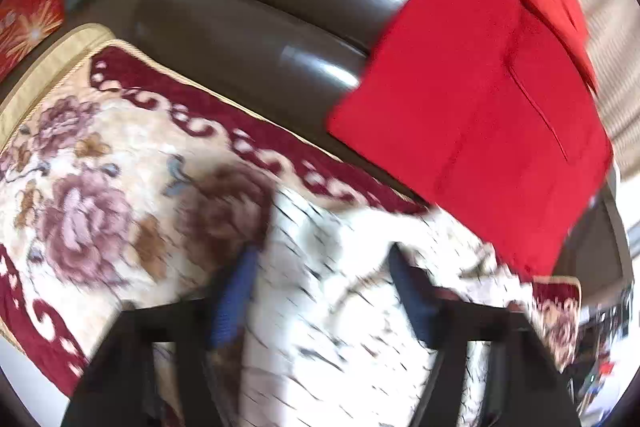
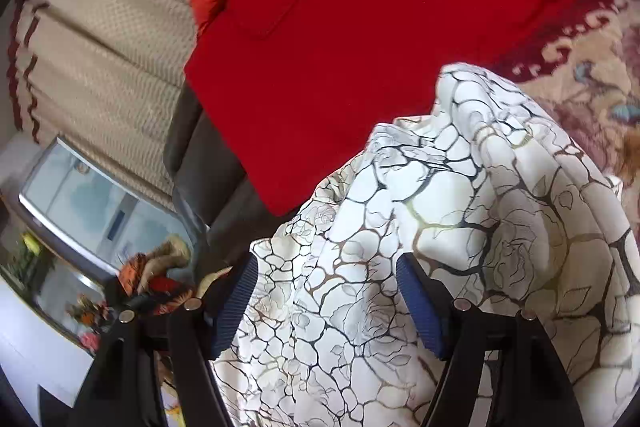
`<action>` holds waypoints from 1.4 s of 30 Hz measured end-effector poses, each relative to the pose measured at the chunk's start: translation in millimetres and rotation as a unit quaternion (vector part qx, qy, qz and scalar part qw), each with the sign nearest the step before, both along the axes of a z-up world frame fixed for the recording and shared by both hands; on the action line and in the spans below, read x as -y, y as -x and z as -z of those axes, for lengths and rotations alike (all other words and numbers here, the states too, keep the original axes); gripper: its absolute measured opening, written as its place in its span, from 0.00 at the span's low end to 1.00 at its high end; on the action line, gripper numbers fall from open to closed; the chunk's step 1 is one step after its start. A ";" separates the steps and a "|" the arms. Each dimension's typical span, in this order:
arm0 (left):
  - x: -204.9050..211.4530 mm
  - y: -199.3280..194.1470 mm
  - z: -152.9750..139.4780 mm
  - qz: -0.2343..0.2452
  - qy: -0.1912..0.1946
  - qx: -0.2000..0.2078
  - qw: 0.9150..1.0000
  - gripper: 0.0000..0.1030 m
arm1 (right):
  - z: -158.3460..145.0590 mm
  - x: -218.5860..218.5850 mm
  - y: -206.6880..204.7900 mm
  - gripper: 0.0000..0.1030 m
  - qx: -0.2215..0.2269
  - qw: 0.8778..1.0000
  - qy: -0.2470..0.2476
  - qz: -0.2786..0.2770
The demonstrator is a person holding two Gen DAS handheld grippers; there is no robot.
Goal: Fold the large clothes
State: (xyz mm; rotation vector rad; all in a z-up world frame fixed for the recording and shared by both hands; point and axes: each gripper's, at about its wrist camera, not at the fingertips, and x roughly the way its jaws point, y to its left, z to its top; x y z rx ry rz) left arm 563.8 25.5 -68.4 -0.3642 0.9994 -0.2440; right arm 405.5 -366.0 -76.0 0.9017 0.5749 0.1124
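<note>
A white garment with a black and gold cracked-rose print (image 2: 460,195) lies bunched on a floral sofa cover. In the right wrist view my right gripper (image 2: 326,267) is open, its blue pads (image 2: 420,307) on either side of a raised fold of the garment. In the left wrist view, which is blurred by motion, the same garment (image 1: 332,287) fills the space between the blue pads (image 1: 236,299) of my left gripper (image 1: 322,255), which is also open over the cloth.
A folded red cloth (image 1: 480,107) (image 2: 360,47) rests against the dark brown leather sofa back (image 1: 260,7). The seat has a cream and maroon floral cover (image 1: 100,167). A beige knitted throw (image 2: 100,47) and a glass table (image 2: 80,207) lie left in the right view.
</note>
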 end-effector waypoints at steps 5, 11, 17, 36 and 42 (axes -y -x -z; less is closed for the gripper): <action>17.7 26.6 13.9 0.035 -0.022 -0.006 0.999 0.72 | 13.3 7.7 -5.0 0.72 -0.049 0.999 -0.007 -0.002; 15.8 20.9 82.1 0.004 -0.155 -0.077 0.985 0.74 | 34.3 18.7 -10.9 0.58 -0.108 0.994 -0.018 -0.010; -14.3 50.7 63.6 -0.033 -0.085 -0.068 0.994 0.74 | 12.8 1.1 0.3 0.58 -0.057 0.998 0.012 -0.039; -12.7 179.3 121.3 -0.137 0.244 -0.072 0.957 0.77 | 15.8 -133.5 18.1 0.25 -0.079 0.963 0.200 -0.164; -4.3 155.2 119.0 -0.150 0.249 -0.037 0.956 0.76 | 55.7 -112.6 -2.0 0.01 -0.164 0.958 0.156 -0.174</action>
